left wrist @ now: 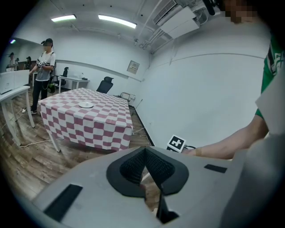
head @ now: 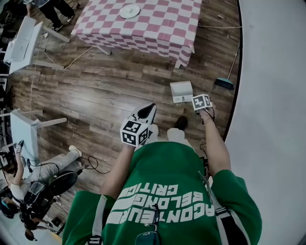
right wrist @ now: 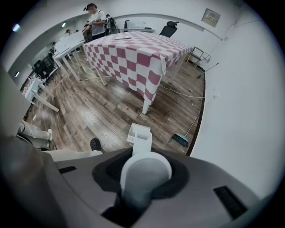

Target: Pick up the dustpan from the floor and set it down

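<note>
The wooden floor [head: 105, 95] takes up most of what we see, edged on the right by a white wall [head: 272, 95], with a table under a pink-and-white checked cloth [head: 143, 21] standing at its far end. Nearer to us, close to the wall's foot, is the white dustpan [head: 181, 91]. It hangs pan-down from our right gripper [right wrist: 144, 178], which points straight at the floor with its jaws clamped round the dustpan's rounded handle [right wrist: 141, 144]. We cannot tell whether the pan's lower edge touches the boards yet. We judge the dustpan to be light, stiff, moulded plastic with a smooth surface. It could swing or twist in the pads, so the thick handle is the right place to hold it. A hold near where the handle meets the pan would steady it better, and it should reach the floor gently so it does not tip. A teal-headed broom [head: 224, 83] leans against the wall just beyond it. Our left gripper [left wrist: 144, 167] is held out in front of us with its jaws together and nothing in them. A small white plate [head: 129, 10] sits on the cloth.
</note>
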`<state>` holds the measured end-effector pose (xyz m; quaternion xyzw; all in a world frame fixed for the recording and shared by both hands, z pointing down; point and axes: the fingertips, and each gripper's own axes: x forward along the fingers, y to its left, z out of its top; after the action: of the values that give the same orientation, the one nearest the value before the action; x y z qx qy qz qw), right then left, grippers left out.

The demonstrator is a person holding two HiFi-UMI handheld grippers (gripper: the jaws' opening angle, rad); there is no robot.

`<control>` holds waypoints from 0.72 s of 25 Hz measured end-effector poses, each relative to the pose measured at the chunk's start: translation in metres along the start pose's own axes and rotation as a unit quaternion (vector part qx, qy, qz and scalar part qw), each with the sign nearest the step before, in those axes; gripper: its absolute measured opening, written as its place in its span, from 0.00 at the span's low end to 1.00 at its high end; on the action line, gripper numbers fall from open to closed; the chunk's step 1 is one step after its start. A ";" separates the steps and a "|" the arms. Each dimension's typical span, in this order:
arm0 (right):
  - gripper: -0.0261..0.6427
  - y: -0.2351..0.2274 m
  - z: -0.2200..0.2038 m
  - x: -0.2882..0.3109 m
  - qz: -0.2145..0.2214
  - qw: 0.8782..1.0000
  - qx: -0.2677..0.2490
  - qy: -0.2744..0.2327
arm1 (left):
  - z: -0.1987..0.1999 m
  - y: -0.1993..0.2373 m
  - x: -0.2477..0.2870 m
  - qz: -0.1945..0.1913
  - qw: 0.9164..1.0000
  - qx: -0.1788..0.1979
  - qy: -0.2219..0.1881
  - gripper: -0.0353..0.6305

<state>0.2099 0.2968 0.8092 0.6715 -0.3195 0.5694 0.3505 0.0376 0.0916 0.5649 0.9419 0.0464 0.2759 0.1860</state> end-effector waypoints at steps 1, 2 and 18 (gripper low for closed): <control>0.21 -0.001 0.002 0.003 0.000 1.000 0.001 0.002 | -0.002 0.000 -0.001 0.003 1.000 -0.002 0.001 0.05; 0.21 -0.002 0.003 0.005 0.000 1.000 0.001 0.003 | -0.004 0.000 -0.003 0.005 1.000 -0.003 0.001 0.05; 0.21 -0.011 0.025 0.028 -0.003 1.000 -0.004 0.022 | -0.023 0.005 -0.013 0.025 0.999 -0.025 0.003 0.05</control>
<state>0.2364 0.2809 0.8329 0.6588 -0.3117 0.5813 0.3619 0.0148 0.0916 0.5784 0.9371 0.0167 0.2840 0.2023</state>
